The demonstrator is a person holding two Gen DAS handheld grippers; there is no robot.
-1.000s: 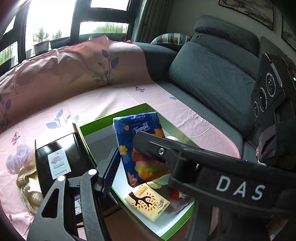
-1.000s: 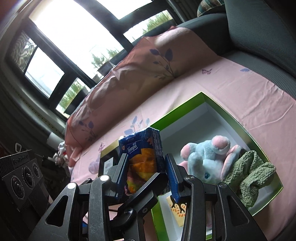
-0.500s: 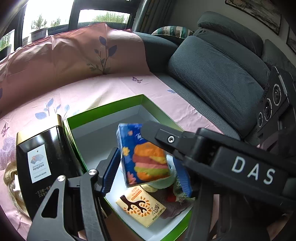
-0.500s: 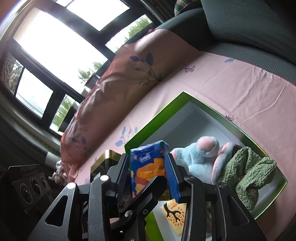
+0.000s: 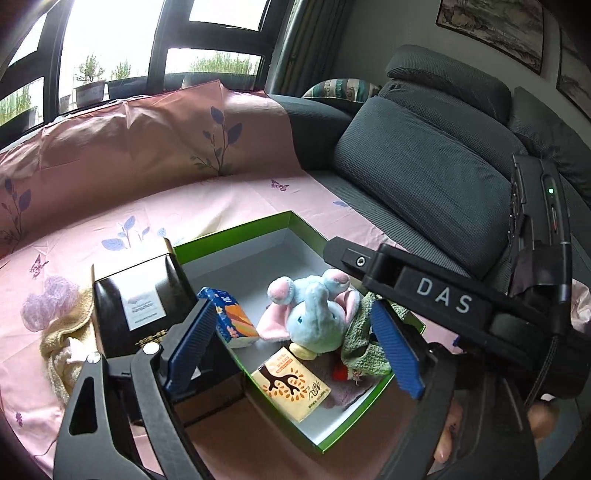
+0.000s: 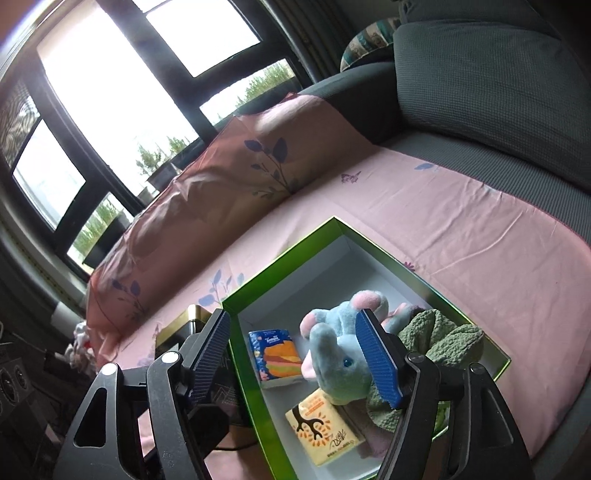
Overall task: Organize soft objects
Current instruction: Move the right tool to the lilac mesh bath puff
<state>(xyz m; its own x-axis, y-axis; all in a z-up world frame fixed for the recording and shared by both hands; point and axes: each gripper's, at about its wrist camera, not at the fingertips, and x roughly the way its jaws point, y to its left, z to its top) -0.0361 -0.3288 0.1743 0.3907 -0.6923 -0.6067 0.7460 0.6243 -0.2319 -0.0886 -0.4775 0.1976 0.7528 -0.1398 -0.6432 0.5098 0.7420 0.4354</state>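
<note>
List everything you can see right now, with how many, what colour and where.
Green-rimmed white cardboard box: 1, on the pink sheet.
Blue Tempo tissue pack: 1, in the box, near its left wall.
Blue-and-pink plush elephant: 1, in the box.
Green knitted cloth: 1, in the box, right side.
Yellow tissue pack with tree print: 1, in the box, front.
Black tin with gold rim: 1, left of the box.
Cream towel: 1, left of the tin.
Pink floral sheet: 1, over the grey sofa.
Left gripper: open, empty.
Right gripper: open, empty.

Sofa: dark grey cushions (image 5: 436,184)
Sheet: pink floral sheet (image 5: 229,206) over the seat
Wall: framed picture (image 5: 491,22)
Window: potted plants (image 5: 88,88) outside
</note>
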